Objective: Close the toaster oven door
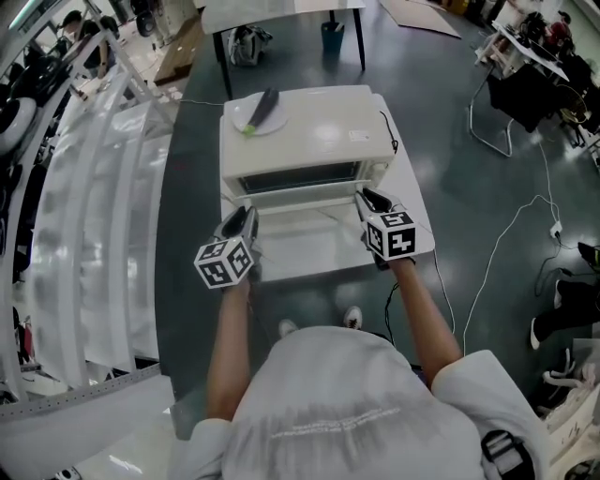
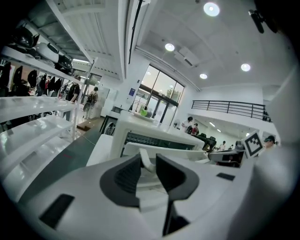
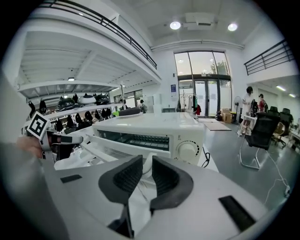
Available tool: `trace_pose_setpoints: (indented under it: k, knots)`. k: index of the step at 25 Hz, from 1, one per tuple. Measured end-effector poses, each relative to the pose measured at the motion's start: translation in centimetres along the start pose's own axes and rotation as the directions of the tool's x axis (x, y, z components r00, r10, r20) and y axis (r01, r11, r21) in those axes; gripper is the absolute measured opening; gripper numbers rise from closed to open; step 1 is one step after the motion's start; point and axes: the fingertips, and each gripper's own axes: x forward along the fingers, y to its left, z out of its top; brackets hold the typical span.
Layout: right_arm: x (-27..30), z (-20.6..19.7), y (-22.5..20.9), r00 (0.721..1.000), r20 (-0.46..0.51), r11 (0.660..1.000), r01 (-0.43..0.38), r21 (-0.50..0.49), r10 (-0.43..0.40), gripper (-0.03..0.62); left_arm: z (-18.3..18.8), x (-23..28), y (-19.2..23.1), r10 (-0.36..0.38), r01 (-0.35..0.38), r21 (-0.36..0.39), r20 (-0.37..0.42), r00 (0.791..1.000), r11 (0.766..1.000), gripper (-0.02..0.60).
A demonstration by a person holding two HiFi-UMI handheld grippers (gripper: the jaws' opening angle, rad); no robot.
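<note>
A white toaster oven [image 1: 309,131] stands on a white table [image 1: 412,192], and its door [image 1: 300,239] hangs open toward me, part-way up. My left gripper [image 1: 246,220] is at the door's left edge and my right gripper [image 1: 367,200] at its right edge. In the left gripper view the jaws [image 2: 147,171] are closed on a white piece of the door, with the oven [image 2: 140,129] just beyond. The right gripper view shows the jaws [image 3: 146,176] closed on the door's white edge, beside the oven's dial [image 3: 187,151].
A white plate [image 1: 246,117] with a dark object lies on top of the oven. White shelving [image 1: 84,216] runs along the left. A cable [image 1: 506,244] trails over the dark floor at the right, near a chair [image 1: 511,103]. Another table [image 1: 281,14] stands behind.
</note>
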Motion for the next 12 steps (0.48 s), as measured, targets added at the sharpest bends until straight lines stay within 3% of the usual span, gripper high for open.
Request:
trace_pose_setpoints:
  k: [12]
  knots:
    - [3.0, 3.3, -1.5, 0.998, 0.051, 1.000, 0.028, -0.001, -0.028, 0.069, 3.3, 3.2, 0.9, -0.005, 0.004, 0.024, 0.033, 0.999, 1.000, 0.098]
